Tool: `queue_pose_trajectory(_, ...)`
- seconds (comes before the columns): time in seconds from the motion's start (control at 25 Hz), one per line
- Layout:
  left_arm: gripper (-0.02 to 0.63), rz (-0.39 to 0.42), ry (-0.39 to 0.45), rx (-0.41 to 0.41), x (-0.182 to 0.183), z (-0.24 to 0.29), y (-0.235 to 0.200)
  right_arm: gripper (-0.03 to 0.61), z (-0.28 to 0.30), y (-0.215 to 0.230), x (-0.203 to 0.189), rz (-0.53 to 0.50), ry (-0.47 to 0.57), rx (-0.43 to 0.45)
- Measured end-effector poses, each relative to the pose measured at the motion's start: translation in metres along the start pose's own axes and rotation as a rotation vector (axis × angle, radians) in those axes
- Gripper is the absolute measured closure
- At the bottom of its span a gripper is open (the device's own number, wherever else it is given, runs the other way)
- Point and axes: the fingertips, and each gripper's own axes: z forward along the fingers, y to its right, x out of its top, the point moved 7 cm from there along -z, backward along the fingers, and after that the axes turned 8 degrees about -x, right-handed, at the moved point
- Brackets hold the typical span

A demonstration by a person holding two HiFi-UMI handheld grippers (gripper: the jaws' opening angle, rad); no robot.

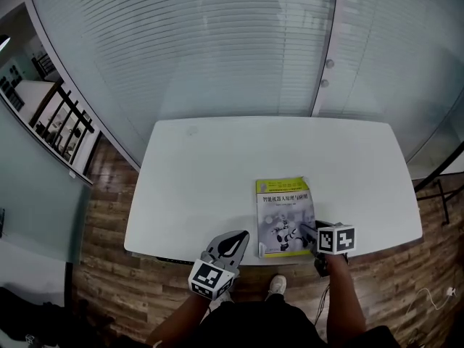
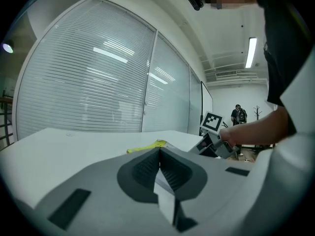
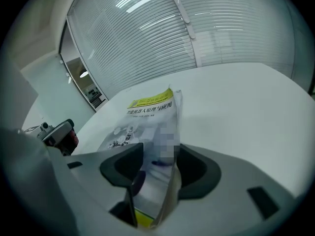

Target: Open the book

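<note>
While the book (image 1: 283,207) lies cover-up, where does it sit? asks Observer 1.

Observer 2: On the white table (image 1: 217,158), right of centre, with its near end close to the table's front edge. A yellow band runs across the far end of the cover. From the head view the book looks closed.

Observer 1: Right gripper (image 1: 308,232)?

Observer 2: At the book's near right corner, pointing down at a slant. The jaws stand wide apart with that corner between them. The pads do not press on it.

Observer 1: Left gripper (image 1: 235,236)?

Observer 2: Over the table's front edge, left of the book and apart from it. The jaws are together with nothing between them.

Observer 1: Surroundings?

Observer 2: A glass partition with blinds (image 1: 217,49) stands behind the table. A wooden floor (image 1: 109,216) shows on either side of it.
</note>
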Motion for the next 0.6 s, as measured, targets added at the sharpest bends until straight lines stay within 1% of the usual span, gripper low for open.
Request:
queue_pose_trajectory(0.12,0.597,-0.009,-0.004,-0.002,0.003,-0.001,-0.003,0.362,0.0,-0.001,0.003,0.01,0.026,-0.015)
queue_pose_trajectory(0.24,0.597,-0.027,-0.03,-0.004,-0.005,-0.005,-0.001,0.365,0.0,-0.001,0.002,0.014,0.032,-0.025)
queue_pose_trajectory(0.32,0.597,-0.027,-0.03,-0.008,-0.008,-0.006,0.0,0.371,-0.001,0.0,0.001,0.014,0.039,-0.04)
queue_pose_trajectory(0.48,0.597,-0.019,-0.033,-0.009,-0.01,-0.009,-0.003,0.399,-0.005,-0.001,0.002,-0.001,0.078,-0.092)
queue_pose_trajectory(0.6,0.597,-0.008,-0.044,-0.016,-0.013,-0.008,-0.007,0.442,-0.007,0.0,0.004,-0.01,0.114,-0.124)
